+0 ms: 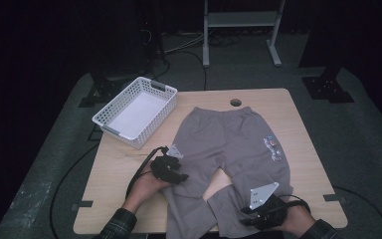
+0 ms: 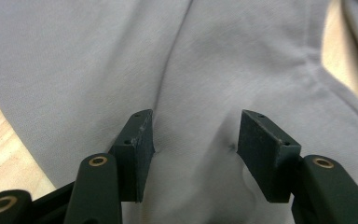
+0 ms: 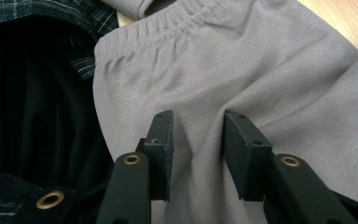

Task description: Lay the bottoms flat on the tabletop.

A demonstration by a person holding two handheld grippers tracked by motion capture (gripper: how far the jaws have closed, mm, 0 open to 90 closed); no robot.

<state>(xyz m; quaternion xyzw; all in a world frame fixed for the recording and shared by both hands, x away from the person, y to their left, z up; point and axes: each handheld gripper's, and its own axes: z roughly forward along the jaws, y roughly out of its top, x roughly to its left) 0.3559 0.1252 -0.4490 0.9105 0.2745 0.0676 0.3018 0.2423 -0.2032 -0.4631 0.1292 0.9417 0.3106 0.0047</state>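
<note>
- Nearest the high camera: right gripper (image 1: pixel 251 213) at the table's near edge, pressed down on the folded-over lower end of the grey trousers (image 1: pixel 229 144), grey plate on top.
- In the right gripper view, jaws part-open with a ridge of grey cloth pinched up between the pads (image 3: pixel 165 140); seemingly clenched on the trousers' leg, gathered hem just beyond.
- Left gripper (image 1: pixel 176 175) on the other leg, at its outer edge, near the crotch.
- In the left gripper view, jaws wider, a soft fold of cloth between them; pads (image 2: pixel 137 149) beside the fabric rather than squeezing it, so released.
- Trousers spread flat mid-table, waistband towards the far edge, small printed patch (image 1: pixel 272 148) on one leg.
- White basket (image 1: pixel 166 102) at the wooden table's (image 1: pixel 119 164) far left corner, well apart from the trousers.
</note>
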